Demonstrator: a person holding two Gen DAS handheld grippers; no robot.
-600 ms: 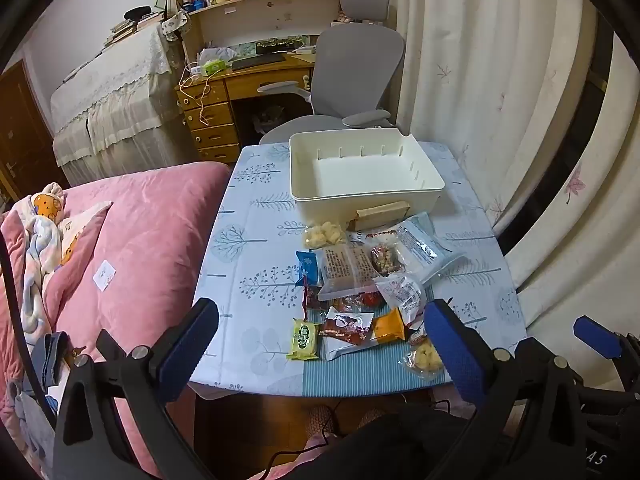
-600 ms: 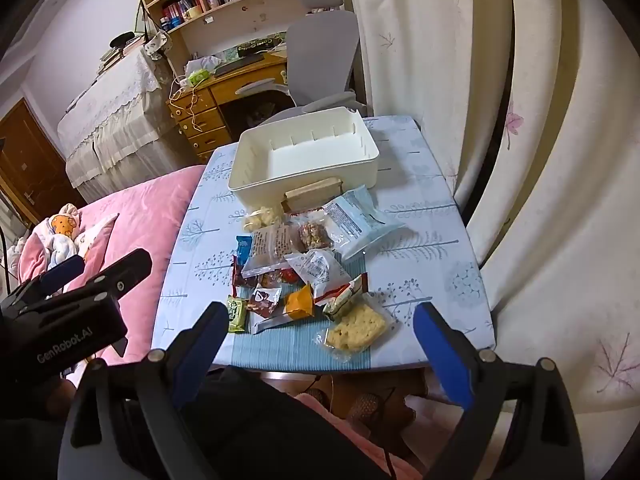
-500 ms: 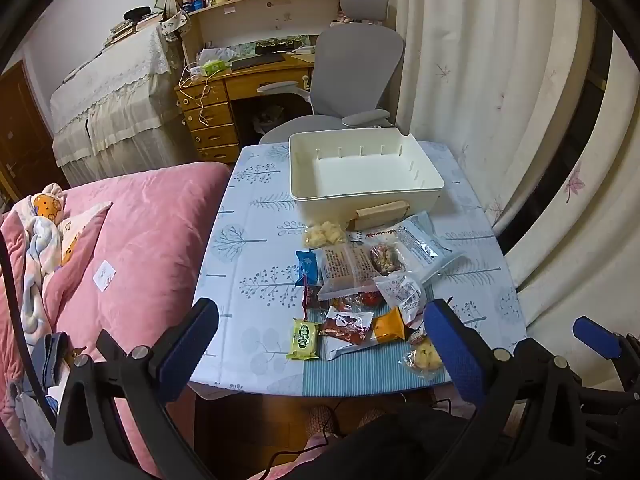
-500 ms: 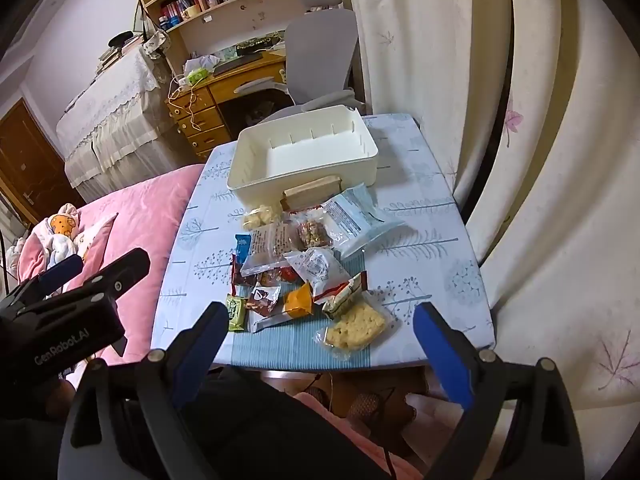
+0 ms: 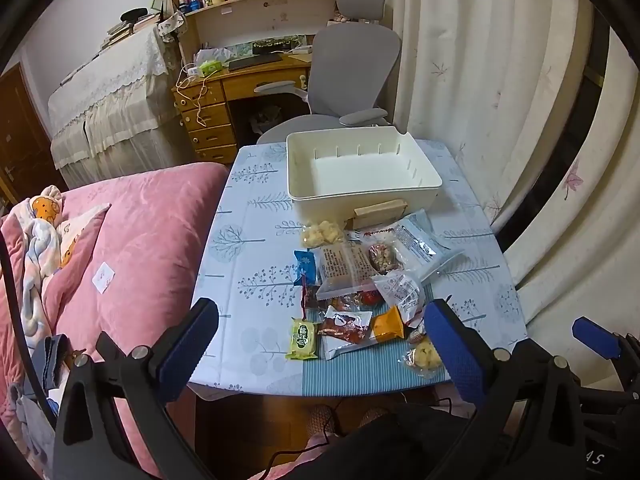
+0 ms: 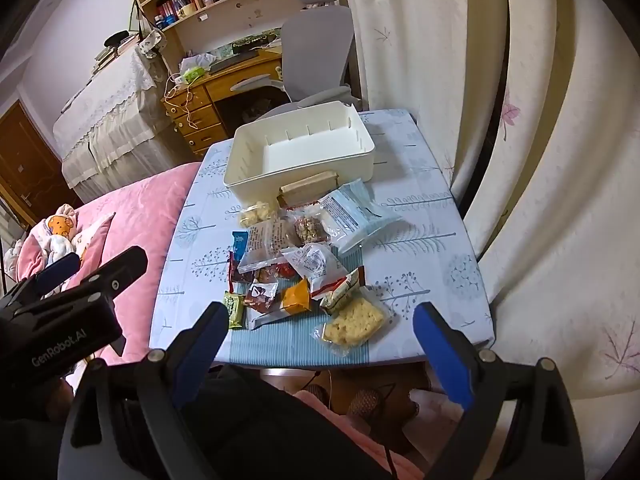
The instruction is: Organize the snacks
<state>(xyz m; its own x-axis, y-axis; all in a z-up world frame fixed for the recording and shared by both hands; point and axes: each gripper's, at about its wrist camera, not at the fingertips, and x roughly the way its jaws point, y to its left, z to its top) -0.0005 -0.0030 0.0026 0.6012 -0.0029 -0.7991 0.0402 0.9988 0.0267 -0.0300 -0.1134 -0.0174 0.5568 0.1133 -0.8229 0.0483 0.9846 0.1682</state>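
Observation:
An empty cream bin (image 5: pixel 362 168) (image 6: pixel 304 152) stands at the far side of a small table (image 5: pixel 256 248) (image 6: pixel 424 240). Several wrapped snacks lie in a pile in front of it: a green packet (image 5: pixel 303 338) (image 6: pixel 234 309), an orange packet (image 5: pixel 387 324) (image 6: pixel 295 295), a yellow cracker pack (image 6: pixel 352 322), a clear blue-printed bag (image 5: pixel 416 240) (image 6: pixel 352 216). My left gripper (image 5: pixel 320 344) is open and empty, above the table's near edge. My right gripper (image 6: pixel 320 340) is open and empty, held likewise.
A pink bed (image 5: pixel 132 232) lies left of the table. White curtains (image 5: pixel 480 80) hang on the right. A grey office chair (image 5: pixel 352 76) and a wooden desk (image 5: pixel 224 92) stand behind the table. The left gripper's body (image 6: pixel 60 320) shows at the right wrist view's left edge.

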